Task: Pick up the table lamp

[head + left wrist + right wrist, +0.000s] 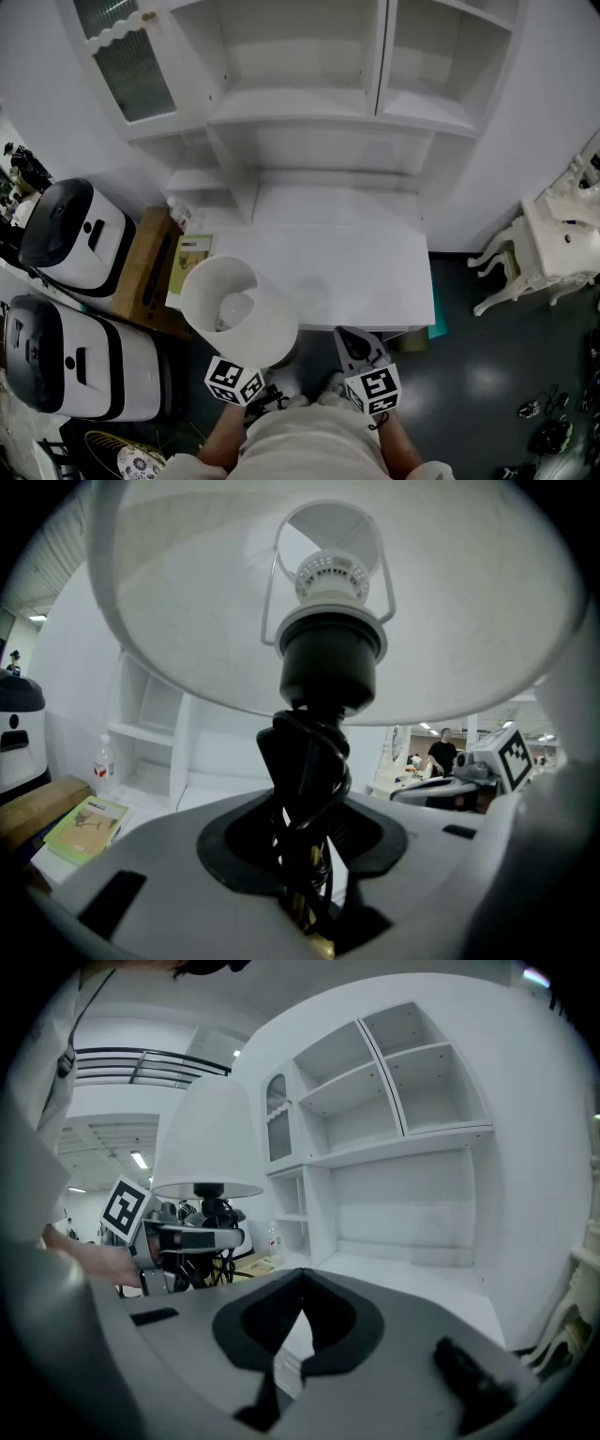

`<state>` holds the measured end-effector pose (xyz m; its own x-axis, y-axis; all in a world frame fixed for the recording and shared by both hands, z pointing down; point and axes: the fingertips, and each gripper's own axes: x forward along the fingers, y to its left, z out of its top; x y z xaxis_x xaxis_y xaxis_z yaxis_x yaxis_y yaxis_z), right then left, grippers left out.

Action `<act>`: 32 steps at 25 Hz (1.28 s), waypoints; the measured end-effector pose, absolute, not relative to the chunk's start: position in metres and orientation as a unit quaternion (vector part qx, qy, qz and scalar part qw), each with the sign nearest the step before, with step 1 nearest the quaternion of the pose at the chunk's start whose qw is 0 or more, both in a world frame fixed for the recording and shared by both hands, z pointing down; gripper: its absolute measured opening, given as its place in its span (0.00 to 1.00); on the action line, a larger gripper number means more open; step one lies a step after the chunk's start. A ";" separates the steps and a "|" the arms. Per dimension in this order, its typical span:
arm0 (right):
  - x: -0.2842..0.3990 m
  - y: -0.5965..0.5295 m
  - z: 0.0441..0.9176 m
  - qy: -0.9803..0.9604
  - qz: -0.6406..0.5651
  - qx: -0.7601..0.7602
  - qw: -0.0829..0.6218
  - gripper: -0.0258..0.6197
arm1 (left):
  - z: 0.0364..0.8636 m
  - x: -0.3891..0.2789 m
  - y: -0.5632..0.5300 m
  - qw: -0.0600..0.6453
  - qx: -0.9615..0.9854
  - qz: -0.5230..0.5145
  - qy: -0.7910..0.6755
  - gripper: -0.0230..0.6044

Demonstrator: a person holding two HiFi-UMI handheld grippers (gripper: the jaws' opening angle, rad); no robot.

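Note:
The table lamp has a wide white shade and a black socket, with a black cord wound round its dark stem. My left gripper is shut on that stem and holds the lamp upright in the air, at the front left corner of the white desk. From the head view the shade hides the jaws and only the marker cube shows. My right gripper is to the right of the lamp, jaws shut with nothing in them. In the right gripper view the lamp hangs at the left.
White shelves rise behind the desk. Left of it a wooden side table carries a green book and a bottle. Two white-and-black appliances stand further left. A white ornate chair is at the right.

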<state>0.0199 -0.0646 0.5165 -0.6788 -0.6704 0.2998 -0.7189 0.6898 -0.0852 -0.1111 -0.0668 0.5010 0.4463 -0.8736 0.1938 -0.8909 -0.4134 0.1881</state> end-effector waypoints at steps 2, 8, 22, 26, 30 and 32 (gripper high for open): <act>0.011 -0.053 0.516 -0.910 0.097 0.383 0.123 0.06 | 0.500 -0.118 -0.055 0.130 0.844 0.032 -0.520 0.28; -0.008 -0.003 0.512 -0.900 0.092 0.405 0.135 0.06 | 0.504 -0.132 -0.008 0.136 0.859 0.035 -0.492 0.28; -0.032 0.089 0.518 -0.882 0.107 0.436 0.144 0.06 | 0.508 -0.150 0.079 0.138 0.888 0.045 -0.435 0.28; -0.027 0.094 0.514 -0.886 0.096 0.428 0.149 0.06 | 0.502 -0.140 0.085 0.134 0.889 0.044 -0.436 0.28; -0.018 0.093 0.508 -0.887 0.092 0.427 0.150 0.06 | 0.496 -0.129 0.086 0.130 0.888 0.043 -0.440 0.28; -0.014 0.091 0.505 -0.890 0.089 0.423 0.146 0.06 | 0.495 -0.124 0.087 0.131 0.887 0.044 -0.441 0.28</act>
<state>-0.0138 0.0914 0.5048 -0.5991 -0.7272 0.3350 -0.7793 0.6256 -0.0355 -0.1236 0.0871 0.4955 0.6071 -0.7708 0.1930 -0.7937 -0.5766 0.1938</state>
